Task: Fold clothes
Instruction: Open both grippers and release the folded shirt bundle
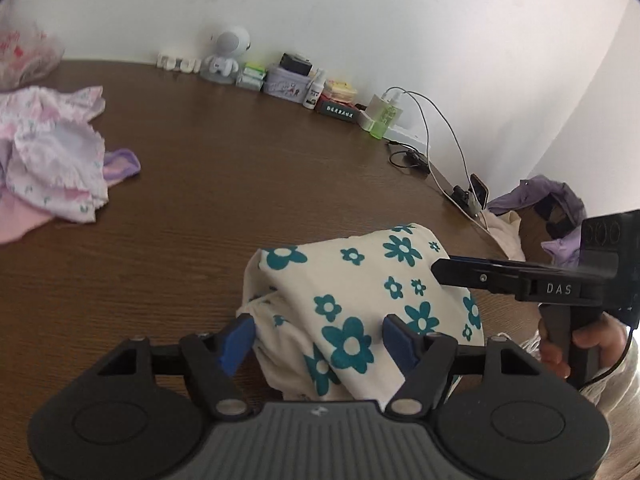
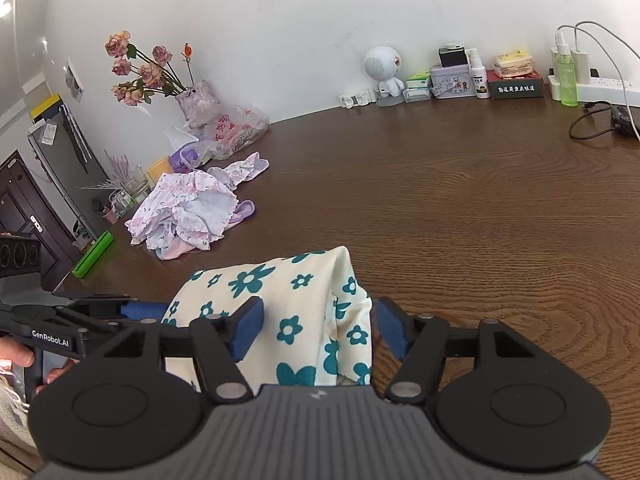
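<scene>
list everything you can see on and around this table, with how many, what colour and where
floral cloth: one, cream with teal flowers, near edge, between both grippers' jaws
pink clothes: one heap, pink and lilac, far left
plastic bag: one, clear with red print, behind the heap
flowers: one bunch, faded pink, in a vase by the wall
robot figure: one, white, at the wall
tin: one, lilac, right of the figure
green bottle: one, by the power strip
table: one, brown wood
left hand-held gripper: black, blue pads, open
right hand-held gripper: same, open
</scene>
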`<state>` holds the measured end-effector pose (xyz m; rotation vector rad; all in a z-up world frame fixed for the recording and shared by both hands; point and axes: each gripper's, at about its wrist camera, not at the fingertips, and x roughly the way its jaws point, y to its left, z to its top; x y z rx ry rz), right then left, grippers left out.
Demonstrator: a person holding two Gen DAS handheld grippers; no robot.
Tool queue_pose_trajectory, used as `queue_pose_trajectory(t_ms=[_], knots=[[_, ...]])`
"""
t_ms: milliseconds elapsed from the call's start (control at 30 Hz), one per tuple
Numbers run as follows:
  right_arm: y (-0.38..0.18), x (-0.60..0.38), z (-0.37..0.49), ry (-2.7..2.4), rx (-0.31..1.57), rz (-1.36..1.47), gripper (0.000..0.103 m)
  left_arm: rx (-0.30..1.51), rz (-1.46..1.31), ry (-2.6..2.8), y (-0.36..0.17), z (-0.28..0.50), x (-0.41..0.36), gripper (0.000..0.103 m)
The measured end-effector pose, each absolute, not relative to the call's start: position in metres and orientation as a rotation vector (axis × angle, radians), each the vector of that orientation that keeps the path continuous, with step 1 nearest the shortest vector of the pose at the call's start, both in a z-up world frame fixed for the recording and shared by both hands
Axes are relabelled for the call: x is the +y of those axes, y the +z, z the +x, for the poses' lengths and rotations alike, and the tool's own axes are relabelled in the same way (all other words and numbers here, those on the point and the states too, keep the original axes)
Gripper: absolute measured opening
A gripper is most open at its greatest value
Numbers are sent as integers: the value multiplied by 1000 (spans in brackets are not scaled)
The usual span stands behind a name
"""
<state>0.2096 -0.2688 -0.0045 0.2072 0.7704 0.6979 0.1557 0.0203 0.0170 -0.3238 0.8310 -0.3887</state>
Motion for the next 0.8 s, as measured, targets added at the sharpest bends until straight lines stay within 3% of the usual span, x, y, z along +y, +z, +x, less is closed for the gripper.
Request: queue_pose_trajectory(t_ms=[67,133,200,233,400,667,733,800], knots=[[-10,-269,215,705,793,244,66,837,-346,-399,12,163,21,50],[-17,-270,220,721,822,301,58,833,-352,-411,8,171,19,42],[-23,-272,223,742,844,366,31,836,-346,-432,6,177,18,33],[-25,-272,223,741,850,384,26,839,-341,-443,6,179,17,32],[-34,-269,214,693,863,435,21,859,-345,-501,1,193,19,25],[-36,-266,198,613,822,456,20,864,-384,-561,-4,204,30,28],[-29,-268,194,605,789,442,25,829,-372,-543,2,198,33,35],[-20,-271,187,595,748,421,32,787,-359,-504,11,186,38,55]])
